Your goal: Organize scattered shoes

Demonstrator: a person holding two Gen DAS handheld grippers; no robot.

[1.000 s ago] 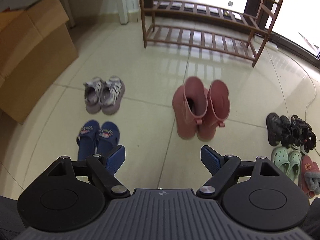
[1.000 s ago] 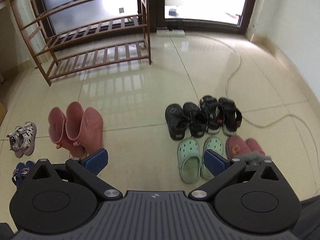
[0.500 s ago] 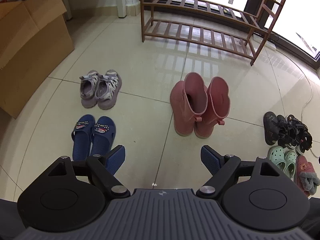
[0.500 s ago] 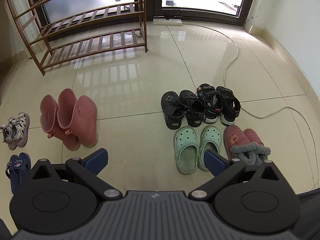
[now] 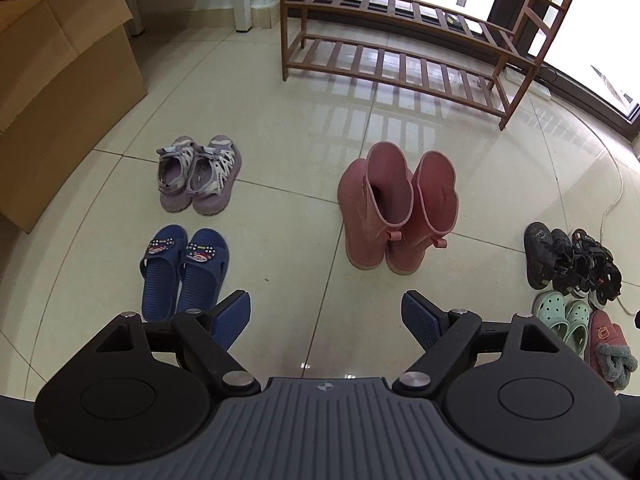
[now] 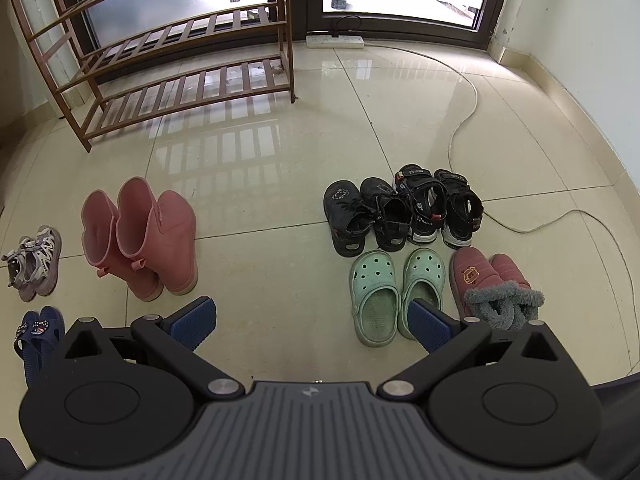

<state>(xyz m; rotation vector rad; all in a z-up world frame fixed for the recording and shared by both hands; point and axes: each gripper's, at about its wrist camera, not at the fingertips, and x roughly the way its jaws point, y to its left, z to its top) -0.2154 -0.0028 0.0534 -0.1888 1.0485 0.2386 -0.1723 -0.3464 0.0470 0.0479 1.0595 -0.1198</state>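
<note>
Several pairs of shoes stand on the tiled floor. Pink rubber boots are upright in the middle. Blue slides and grey sandals lie to their left. To the right sit black shoes, black sandals, green clogs and maroon fur-lined slippers. My left gripper hangs open above bare floor in front of the boots. My right gripper is open too, its right finger over a green clog, holding nothing.
An empty wooden shoe rack stands at the back by the glass door. A cardboard box sits at the left. A white power strip and its cable trail over the floor at the right.
Both views have drawn back and tilted slightly over the last second, so the shoes sit lower and more of the rack shows. No shoe has moved; both grippers stay open.
</note>
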